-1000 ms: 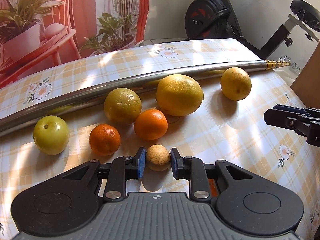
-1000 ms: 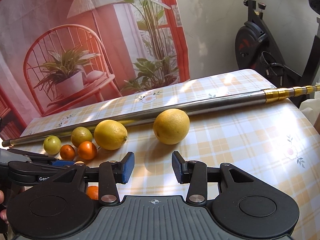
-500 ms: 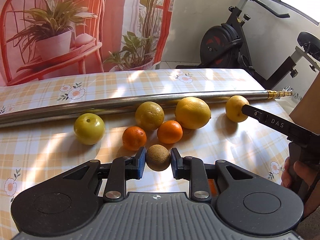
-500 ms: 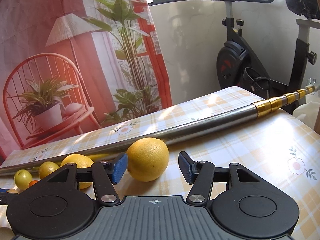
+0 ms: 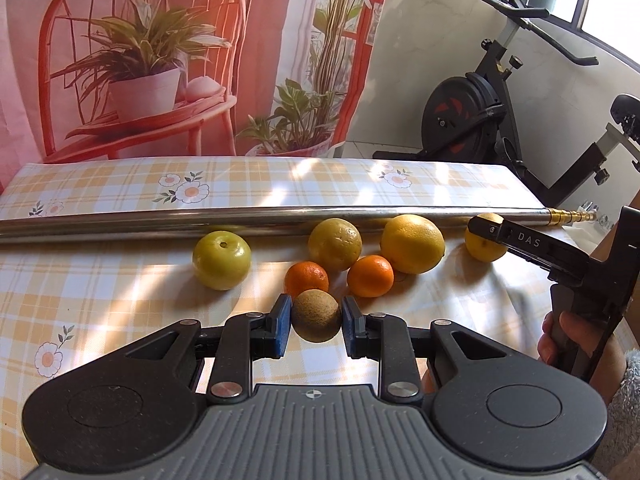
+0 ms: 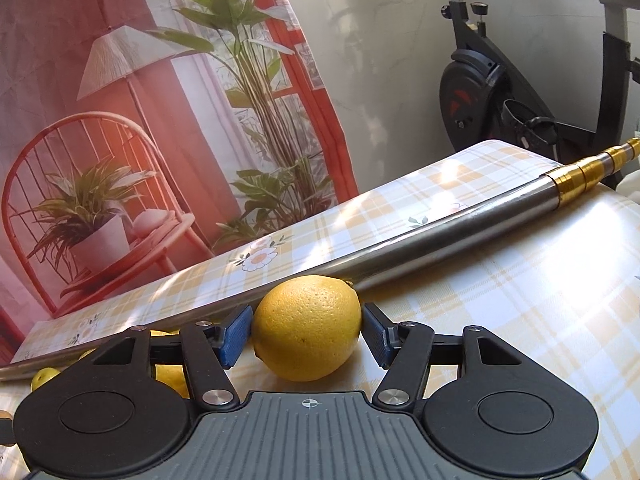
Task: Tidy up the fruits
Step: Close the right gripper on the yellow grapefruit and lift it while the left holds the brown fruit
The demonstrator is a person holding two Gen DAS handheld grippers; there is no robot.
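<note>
My left gripper (image 5: 315,314) is shut on a small brown round fruit (image 5: 316,322), held above the checked tablecloth (image 5: 100,280). Beyond it lie two small oranges (image 5: 370,276), a green fruit (image 5: 222,260), a yellow-green citrus (image 5: 335,244) and a big yellow citrus (image 5: 412,243). At the right end of the row sits a yellow lemon (image 6: 308,328). My right gripper (image 6: 307,330) has both blue pads pressed on the lemon's sides; the lemon rests on the table against the steel pole (image 6: 440,240). In the left wrist view one right finger (image 5: 524,242) crosses the lemon (image 5: 482,248).
The long steel pole (image 5: 160,222) with a gold tip runs across the table behind the fruit. A printed backdrop hangs behind the table, and an exercise bike (image 5: 472,120) stands at the back right. A hand (image 5: 568,340) holds the right gripper near the table's right edge.
The left gripper rose and drew back with the brown fruit in it. The right gripper moved forward around the lemon and its fingers narrowed onto it.
</note>
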